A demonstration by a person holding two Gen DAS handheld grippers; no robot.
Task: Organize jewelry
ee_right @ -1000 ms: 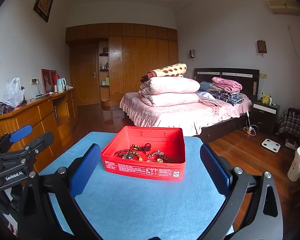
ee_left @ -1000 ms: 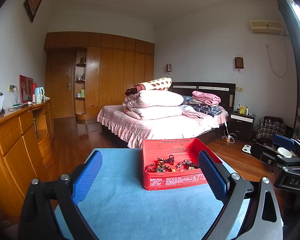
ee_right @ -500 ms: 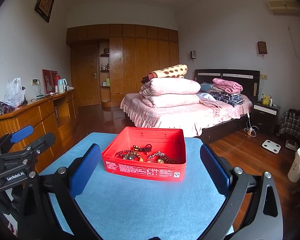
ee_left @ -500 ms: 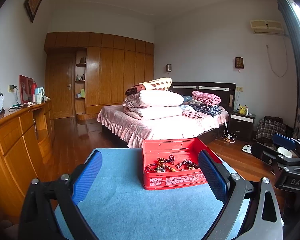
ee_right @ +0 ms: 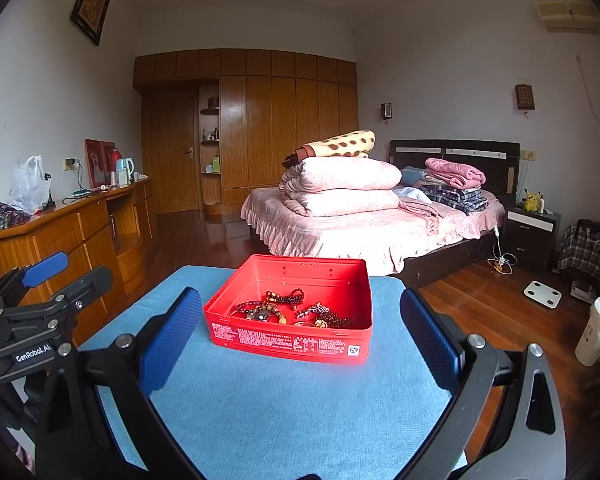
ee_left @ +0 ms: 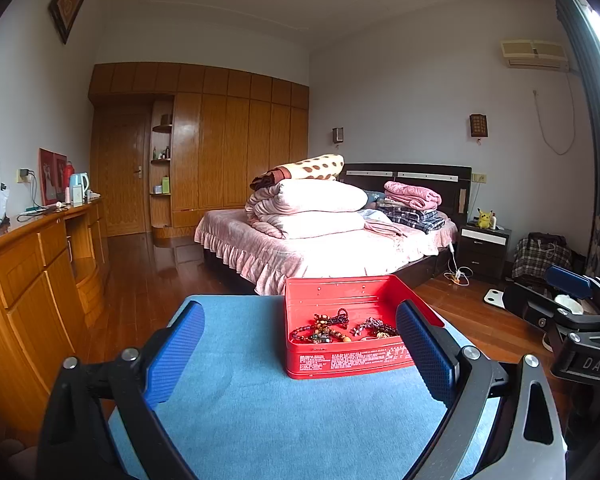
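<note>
Both grippers hung over the near edge of the blue-carpeted table (ee_right: pixel 300 408), side by side, aimed at the red tin box (ee_right: pixel 292 340).

Left gripper (ee_left: pixel 300 356): fingers spread wide, nothing between the pads (ee_left: pixel 176 352). Right gripper (ee_right: pixel 300 332): same, wide apart and empty. The box sat nearer the right gripper's line, roughly centred between its fingers; from the left wrist view it sat off to the right, with the right-hand pad overlapping its corner in the picture. Neither gripper touched it.

The jewelry (ee_right: pixel 296 312) lay in the bottom of the box: beaded bracelets or necklaces, dark and amber beads, in two loose clumps, one left and one right, close together. I couldn't tell whether the strands were tangled. The box had no lid on and none was in view. The table top around it was bare carpet.

My read: the jewelry was already in the box, which fits either a pile waiting to be sorted or pieces already put away. The pictures didn't settle which. The wide stance and stand-off suited either an approach or a pull-back.

Handling guess: bead strands are limp and will drape and snag on neighbours; the tin is light and may slide on the carpet if nudged.
</note>
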